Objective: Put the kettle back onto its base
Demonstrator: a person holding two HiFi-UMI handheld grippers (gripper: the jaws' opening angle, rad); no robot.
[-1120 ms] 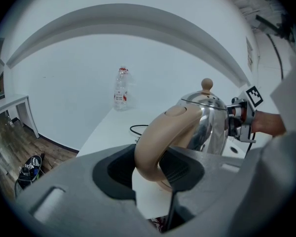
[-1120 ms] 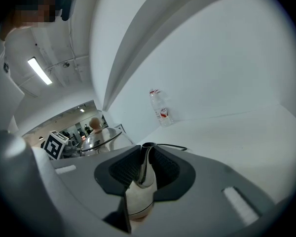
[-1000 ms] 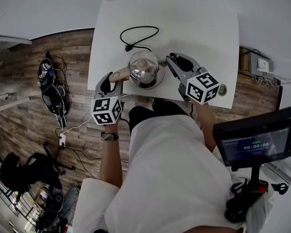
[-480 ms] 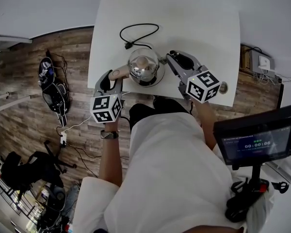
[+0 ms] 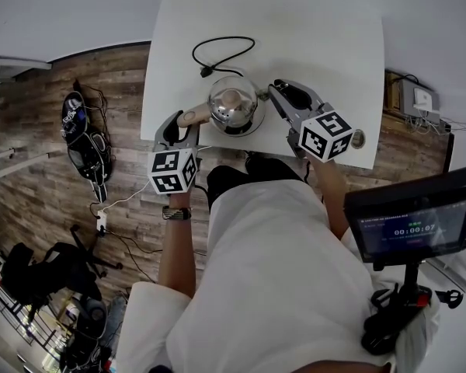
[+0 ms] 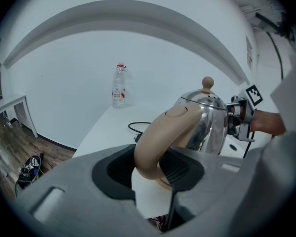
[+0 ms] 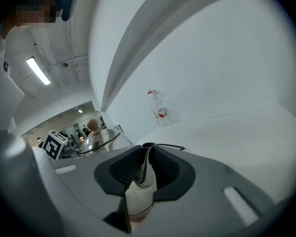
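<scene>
Shiny steel kettle, beige handle and lid knob, upright over round base, near table front edge

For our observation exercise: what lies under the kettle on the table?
A dark round base shows as a rim beneath the kettle, on the white table. The kettle covers its middle, so contact cannot be judged.

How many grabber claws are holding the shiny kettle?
2. The left gripper clamps the curved beige handle of the shiny steel kettle. The right gripper pinches the kettle's spout from the other side. No other grippers are in view.
</scene>
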